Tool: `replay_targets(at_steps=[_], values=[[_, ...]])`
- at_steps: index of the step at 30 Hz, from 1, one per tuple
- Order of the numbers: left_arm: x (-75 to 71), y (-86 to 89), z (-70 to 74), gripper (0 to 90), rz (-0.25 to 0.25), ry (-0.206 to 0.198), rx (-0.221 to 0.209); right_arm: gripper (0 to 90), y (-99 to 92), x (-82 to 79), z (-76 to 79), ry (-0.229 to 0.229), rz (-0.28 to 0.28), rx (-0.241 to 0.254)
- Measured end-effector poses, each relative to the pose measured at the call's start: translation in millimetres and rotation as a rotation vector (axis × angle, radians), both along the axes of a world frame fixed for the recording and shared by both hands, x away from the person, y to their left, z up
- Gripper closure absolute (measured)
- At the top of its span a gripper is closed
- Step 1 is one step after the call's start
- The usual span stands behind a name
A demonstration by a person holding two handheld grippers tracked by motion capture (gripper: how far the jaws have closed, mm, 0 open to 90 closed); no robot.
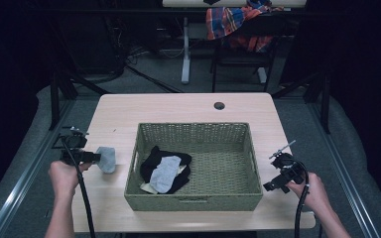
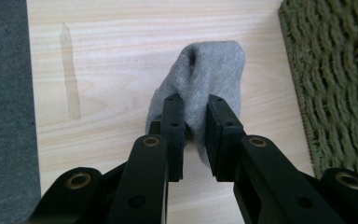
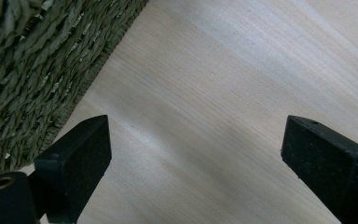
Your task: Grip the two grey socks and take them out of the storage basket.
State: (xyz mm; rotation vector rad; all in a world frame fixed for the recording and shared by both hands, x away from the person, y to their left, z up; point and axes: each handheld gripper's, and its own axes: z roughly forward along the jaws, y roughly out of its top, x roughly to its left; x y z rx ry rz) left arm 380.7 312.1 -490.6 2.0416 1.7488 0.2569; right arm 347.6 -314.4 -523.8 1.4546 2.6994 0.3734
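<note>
Grey sock (image 2: 200,88) fabric is pinched between the jaws of the left gripper (image 2: 195,133), which have closed narrow on a bunched fold of it while the rest of the sock drapes down onto the wooden table (image 1: 178,106). In the high view the sock (image 1: 106,158) sits to the left of the woven basket (image 1: 193,202), just beside its left wall, with the left gripper (image 1: 95,157) reaching it from the left edge of the table. Inside the basket lie a black garment (image 1: 151,157) and a second grey sock (image 1: 164,173), near the basket's left side. The right gripper (image 3: 193,154) hangs over bare table to the right of the basket, jaws spread wide and holding nothing; the high view shows it (image 1: 273,185) near the basket's near right corner. The likely risk is the hold itself: the jaws seem to catch only a fold, so the sock could slip free if it is lifted quickly or dragged across the wood. If it is carried toward the basket too low, the hanging end may snag on the woven rim and pull out, or the sock may drop outside the wall instead of among the clothes.
</note>
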Motion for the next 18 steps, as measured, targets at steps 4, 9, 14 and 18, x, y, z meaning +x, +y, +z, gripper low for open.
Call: replay_targets(at_steps=[4,9,14,18], values=[[1.4,0.6,-6.7,78.9,-0.003,0.024,0.009,7.9,0.1,-0.4,-1.6,0.000,-0.005,0.001],[3.5,-2.5,-11.9,78.8,-0.015,0.051,0.016,7.9,0.1,0.1,-0.5,0.005,0.007,-0.013],[5.8,-5.2,-17.9,77.8,-0.031,0.083,0.014,7.9,0.0,-0.4,-1.5,-0.002,-0.004,-0.002],[6.3,-4.9,-21.1,76.8,-0.034,0.103,0.012,7.9,0.3,-0.5,-1.3,-0.002,-0.002,-0.005]])
